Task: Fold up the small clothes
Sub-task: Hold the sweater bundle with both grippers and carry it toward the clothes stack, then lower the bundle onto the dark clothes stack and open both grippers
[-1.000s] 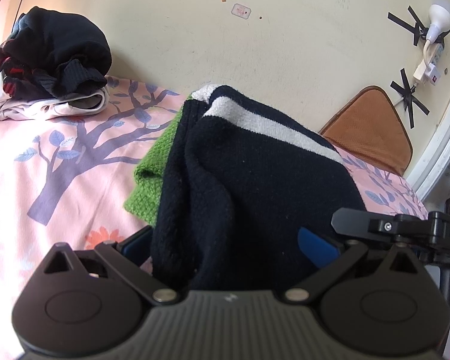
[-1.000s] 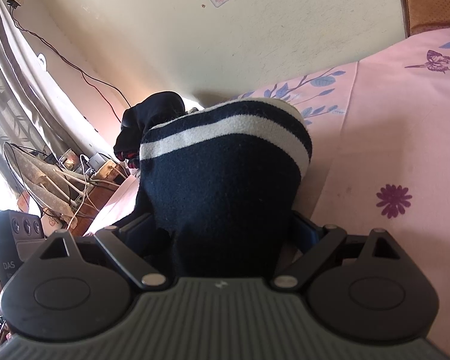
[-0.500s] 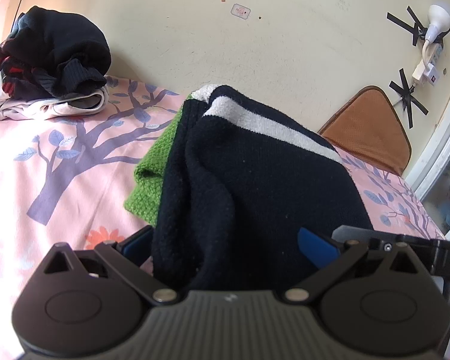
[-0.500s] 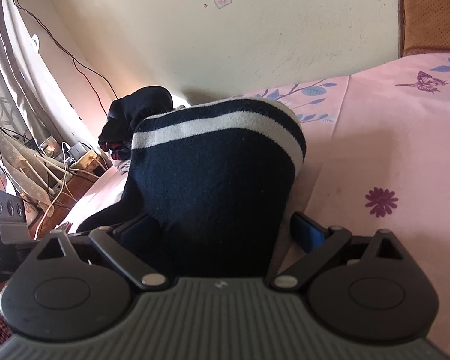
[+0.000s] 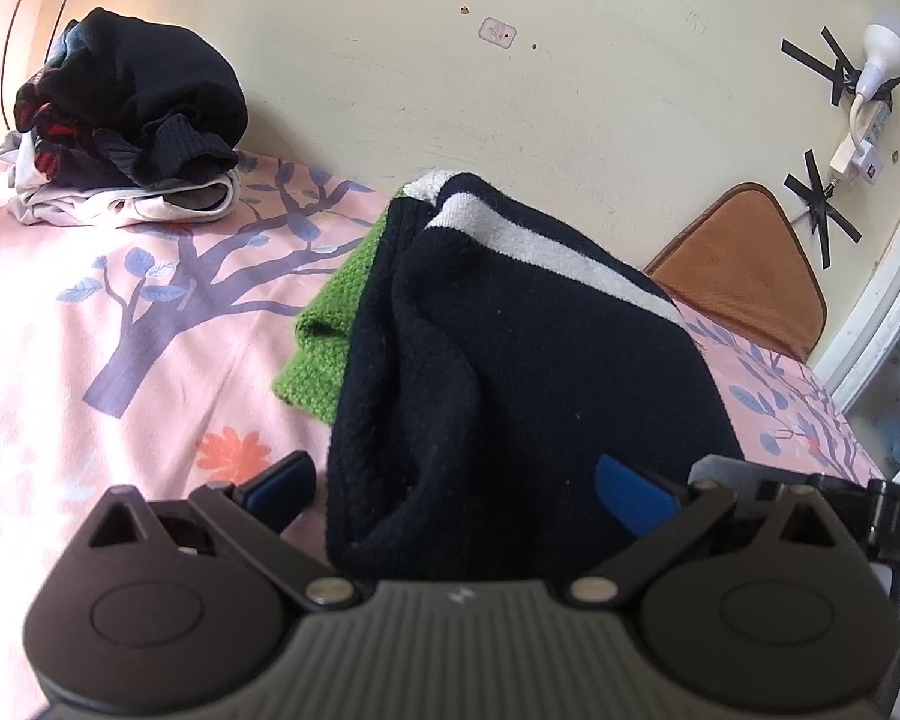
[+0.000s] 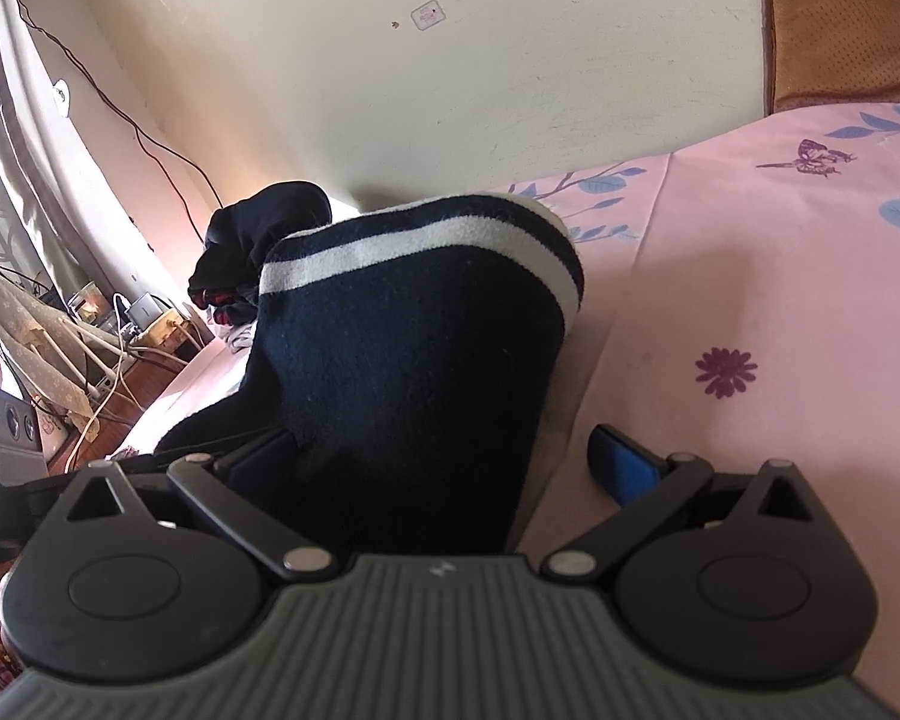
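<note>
A folded navy knit garment (image 5: 528,360) with white stripes lies on the pink flowered bedsheet (image 5: 90,360), partly on top of a green knit piece (image 5: 330,336). My left gripper (image 5: 456,489) is open, its blue fingers (image 5: 282,483) wide on either side of the garment's near end; the left pad stands clear of the cloth. In the right wrist view the same navy garment (image 6: 414,360) lies between the spread fingers of my right gripper (image 6: 444,462), which is open. Its right finger (image 6: 621,468) is clearly off the cloth.
A pile of dark and white clothes (image 5: 132,120) sits at the back left by the wall. A brown cushion (image 5: 738,276) leans at the back right. Beyond the bed's left edge are cables and clutter (image 6: 90,348). The pink sheet (image 6: 750,300) lies bare to the right.
The right gripper's jaws have spread wider and its right finger has come off the navy garment. That gripper also tilted a little. The left gripper and the garment stay put.
</note>
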Available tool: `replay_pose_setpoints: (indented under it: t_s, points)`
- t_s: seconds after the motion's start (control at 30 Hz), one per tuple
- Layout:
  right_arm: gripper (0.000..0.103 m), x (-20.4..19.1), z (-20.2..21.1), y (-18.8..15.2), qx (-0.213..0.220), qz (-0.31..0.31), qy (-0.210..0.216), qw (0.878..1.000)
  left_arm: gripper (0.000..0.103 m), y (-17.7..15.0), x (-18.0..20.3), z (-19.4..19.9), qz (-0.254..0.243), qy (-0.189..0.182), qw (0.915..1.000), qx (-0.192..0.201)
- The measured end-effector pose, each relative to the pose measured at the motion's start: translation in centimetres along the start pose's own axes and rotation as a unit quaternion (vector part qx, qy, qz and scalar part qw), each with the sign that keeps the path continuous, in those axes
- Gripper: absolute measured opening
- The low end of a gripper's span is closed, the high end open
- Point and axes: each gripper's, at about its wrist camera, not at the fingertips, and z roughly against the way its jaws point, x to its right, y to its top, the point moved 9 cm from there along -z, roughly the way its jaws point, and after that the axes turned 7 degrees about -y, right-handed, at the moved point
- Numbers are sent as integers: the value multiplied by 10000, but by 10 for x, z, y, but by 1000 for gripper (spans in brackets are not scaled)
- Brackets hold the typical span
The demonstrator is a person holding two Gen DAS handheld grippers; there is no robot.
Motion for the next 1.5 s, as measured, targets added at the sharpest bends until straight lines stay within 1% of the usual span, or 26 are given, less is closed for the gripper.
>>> replay_pose_setpoints:
  t_s: [0.17, 0.3, 0.4, 0.5, 0.6, 0.67, 0.7, 0.73, 0.77, 0.8, 0.83, 0.87, 0.9, 0.93, 1.0, 1.1, 1.2, 1.27, 1.37, 1.43, 1.5]
  points:
    - [103, 2, 2, 0, 14, -34, -11, 10000, 103, 1, 0, -2, -18, -18, 10000, -57]
    - [103, 7, 6, 3, 178, -84, -278, 9994, 103, 6, 0, -7, -17, -161, 9994, -299]
    - [103, 10, 7, 4, 209, -138, -303, 9992, 103, 11, -4, -8, 229, -406, 9977, -483]
    - [102, 12, 5, 6, 156, -205, -299, 9992, 103, 17, -10, -11, 526, -678, 9941, -666]
    - [96, 9, -1, 7, 6, -125, -244, 9996, 103, 20, -10, -17, 584, -904, 9904, -863]
    - [84, 4, -7, 9, -125, 43, -175, 9998, 102, 19, -5, -22, 571, -1057, 9888, -889]
    - [80, 0, -13, 9, -239, 57, -76, 9997, 102, 19, -3, -24, 543, -1055, 9892, -858]
    - [74, -3, -18, 9, -365, -11, 56, 9993, 101, 19, -1, -26, 512, -1017, 9901, -819]
    - [70, -5, -23, 11, -400, -70, 54, 9992, 98, 20, 1, -27, 513, -977, 9907, -793]
    - [66, -8, -26, 13, -461, -47, 19, 9989, 90, 22, 1, -27, 578, -957, 9905, -797]
    - [56, -12, -26, 17, -481, -40, 22, 9988, 82, 26, 0, -25, 661, -996, 9896, -798]
    - [46, -18, -24, 23, -484, -2, 91, 9988, 79, 35, -2, -21, 737, -1105, 9884, -731]
    - [44, -26, -22, 32, -476, 85, 165, 9987, 71, 46, -2, -15, 796, -1242, 9870, -631]
    - [41, -35, -19, 41, -428, 185, 204, 9987, 70, 59, -2, -8, 847, -1353, 9859, -494]
    - [39, -57, -16, 65, -313, 371, 337, 9982, 70, 87, -3, 10, 878, -1392, 9863, -114]
    - [39, -96, -16, 101, -77, 654, 640, 9958, 70, 130, -12, 42, 795, -1288, 9869, 552]
    - [39, -140, -25, 140, 207, 1014, 1016, 9894, 72, 177, -28, 72, 665, -1057, 9861, 1092]
    - [39, -171, -37, 168, 339, 1226, 1295, 9834, 72, 213, -44, 91, 578, -827, 9848, 1417]
    - [38, -219, -59, 210, 600, 1527, 1697, 9717, 73, 267, -69, 114, 405, -435, 9796, 1922]
    - [39, -247, -80, 236, 719, 1624, 1994, 9637, 79, 296, -88, 119, 307, -137, 9760, 2150]
    - [39, -266, -110, 255, 681, 1596, 2196, 9600, 79, 317, -113, 110, 327, 233, 9740, 2230]
